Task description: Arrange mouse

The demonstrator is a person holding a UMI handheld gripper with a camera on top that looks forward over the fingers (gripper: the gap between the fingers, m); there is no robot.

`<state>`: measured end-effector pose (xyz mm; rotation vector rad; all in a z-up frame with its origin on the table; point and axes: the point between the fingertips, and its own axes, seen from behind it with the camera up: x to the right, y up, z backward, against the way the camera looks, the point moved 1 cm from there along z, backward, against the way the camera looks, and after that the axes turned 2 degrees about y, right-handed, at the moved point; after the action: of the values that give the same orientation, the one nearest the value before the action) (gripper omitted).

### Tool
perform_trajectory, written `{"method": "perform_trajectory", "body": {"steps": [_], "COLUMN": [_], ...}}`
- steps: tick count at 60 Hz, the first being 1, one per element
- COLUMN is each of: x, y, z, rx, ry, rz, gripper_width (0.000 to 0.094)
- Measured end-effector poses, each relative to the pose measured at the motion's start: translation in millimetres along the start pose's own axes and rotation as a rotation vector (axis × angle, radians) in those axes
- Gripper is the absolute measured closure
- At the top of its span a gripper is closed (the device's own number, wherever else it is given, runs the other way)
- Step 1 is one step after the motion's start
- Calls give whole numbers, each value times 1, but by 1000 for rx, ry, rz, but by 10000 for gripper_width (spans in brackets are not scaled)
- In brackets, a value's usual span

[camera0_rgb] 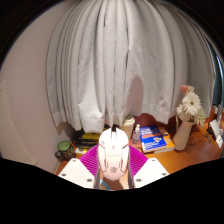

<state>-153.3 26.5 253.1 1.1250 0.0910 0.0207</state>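
Observation:
A white computer mouse (113,152) with thin dark lines sits between my gripper's two fingers, its nose pointing up toward the curtain. The magenta pads (90,160) press on both of its sides. My gripper (113,172) is shut on the mouse and holds it above the wooden desk (190,152). The mouse's lower end is hidden behind the white finger bodies.
A pale curtain (120,60) hangs behind the desk. On the desk stand a vase of white flowers (186,120), a blue book (156,140), a brown rounded object (146,121) and a small green item (64,147) at the left.

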Motion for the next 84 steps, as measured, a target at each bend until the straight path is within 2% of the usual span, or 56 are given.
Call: {"method": "perform_trajectory", "body": {"steps": [12,20,27,29,35,45,47,51,53,71,84], "x": [-90,-108,-108,-109,-110,-111,-113,-115,-115,-70,-9], "y": [-138,-225,-269,-267,-269,-272,-273,-265,-253,-137,-87], "z": [-34,-49,-50,-50,-49,-51,-49,-40,-34,66,130], "rx": [-212,-348,-420,-389,-397,-401,-418,-432,-412,-261,-176], "ry": [56,51,34,30,23,36,41,51,61,60,13], "rz": [22,58,60,63,39,39,32,-2,-14,-28,-8], "gripper_width": [551,553,551,551,550,401,336,126,92,85,95]}}
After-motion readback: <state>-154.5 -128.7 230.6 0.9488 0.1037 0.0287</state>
